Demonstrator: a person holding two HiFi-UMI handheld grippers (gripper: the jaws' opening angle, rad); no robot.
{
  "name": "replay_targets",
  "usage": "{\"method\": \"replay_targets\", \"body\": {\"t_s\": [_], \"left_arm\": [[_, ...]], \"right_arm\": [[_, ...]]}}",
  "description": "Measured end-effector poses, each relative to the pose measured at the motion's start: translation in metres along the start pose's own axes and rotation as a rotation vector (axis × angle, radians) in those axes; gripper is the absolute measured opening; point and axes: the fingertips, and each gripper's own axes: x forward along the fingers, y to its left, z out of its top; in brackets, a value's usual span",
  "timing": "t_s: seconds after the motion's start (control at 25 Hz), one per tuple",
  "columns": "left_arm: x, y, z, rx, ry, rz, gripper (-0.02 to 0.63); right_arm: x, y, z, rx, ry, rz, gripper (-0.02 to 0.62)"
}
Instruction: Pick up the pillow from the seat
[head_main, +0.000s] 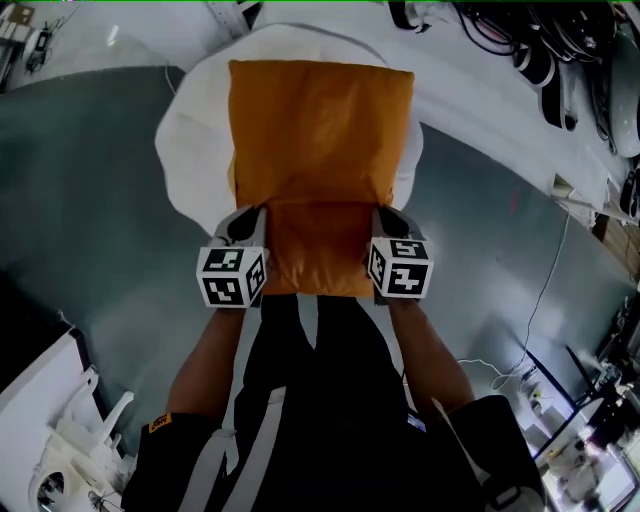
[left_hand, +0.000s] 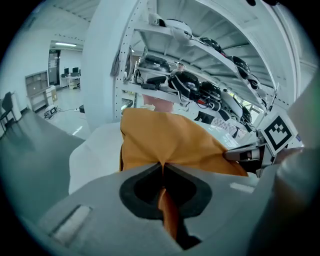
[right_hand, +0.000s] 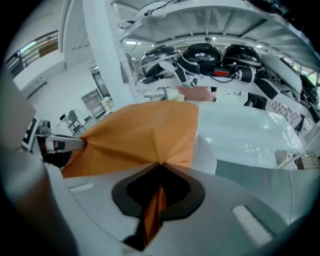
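Nearest the wearer, the left gripper (head_main: 246, 224) and the right gripper (head_main: 389, 222) are each clamped on the near edge of the pillow (head_main: 320, 130), one at each near corner. The left gripper view shows the left gripper (left_hand: 162, 165) with its jaws pressed together on a thin fold of orange fabric. The right gripper view shows the same at the right gripper (right_hand: 159, 165). The pillow is plain orange, rectangular and softly filled. A crease runs across it just ahead of the jaws, and puckers radiate from both pinch points (left_hand: 167, 140) (right_hand: 142, 131). It is positioned over the white rounded seat (head_main: 188, 150), whose left and right edges show past the pillow's sides. Contact between the pillow's far edge and the seat cannot be confirmed. Around the seat lies a smooth grey floor (head_main: 90, 210). Behind the seat's far edge a white covered surface (head_main: 490, 95) runs toward the right. Beyond it, white perforated shelving (left_hand: 132, 60) carries dark headgear (right_hand: 202, 57) and cables. A bright open room extends to the far left.
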Motion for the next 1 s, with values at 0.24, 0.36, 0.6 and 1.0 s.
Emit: {"method": "replay_targets", "body": {"t_s": [0.24, 0.36, 0.6, 1.0], "left_arm": [[-0.052, -0.021, 0.026, -0.024, -0.049, 0.039, 0.005], [-0.078, -0.029, 0.033, -0.039, -0.074, 0.044, 0.005], [-0.124, -0.040, 0.036, -0.034, -0.110, 0.020, 0.006], [-0.193, -0.028, 0.032, -0.008, -0.169, -0.024, 0.006]], "right_arm": [[-0.049, 0.011, 0.026, -0.047, -0.045, 0.055, 0.011], [-0.071, 0.019, 0.034, -0.055, -0.069, 0.064, 0.011], [-0.107, 0.036, 0.045, -0.095, -0.117, 0.049, 0.011], [-0.157, 0.089, 0.030, -0.109, -0.156, 0.016, 0.011]]}}
